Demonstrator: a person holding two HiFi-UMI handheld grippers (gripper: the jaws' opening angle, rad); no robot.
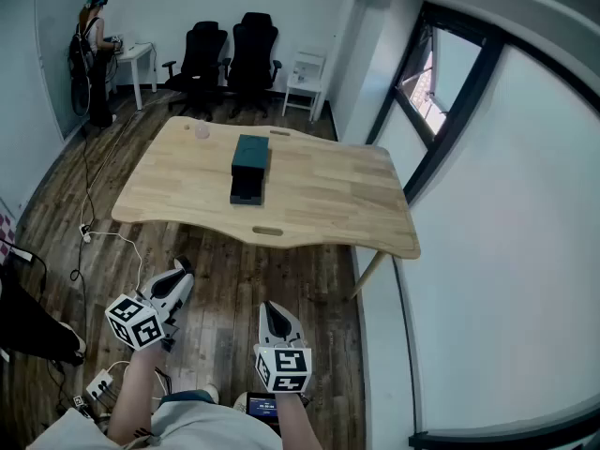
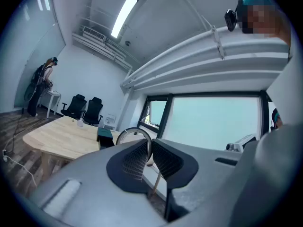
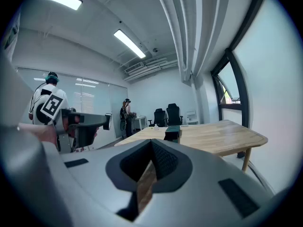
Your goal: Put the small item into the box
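Note:
Across the room, a dark teal box (image 1: 249, 167) stands on the wooden table (image 1: 319, 190), its lower drawer pulled out toward me. A small pale item (image 1: 202, 131) sits near the table's far left corner, apart from the box. My left gripper (image 1: 181, 270) and right gripper (image 1: 270, 309) hang low over the floor, well short of the table, both shut and holding nothing. The left gripper view shows its jaws (image 2: 150, 144) closed, with the box (image 2: 105, 135) and small item (image 2: 79, 122) far off. From the right gripper (image 3: 151, 144), the box (image 3: 172, 133) lies straight ahead.
Two black office chairs (image 1: 225, 54) and a white side table (image 1: 305, 73) stand behind the table. A person (image 1: 94, 59) stands at a white desk at the back left. Cables and a power strip (image 1: 86, 233) lie on the floor at left. A window wall runs along the right.

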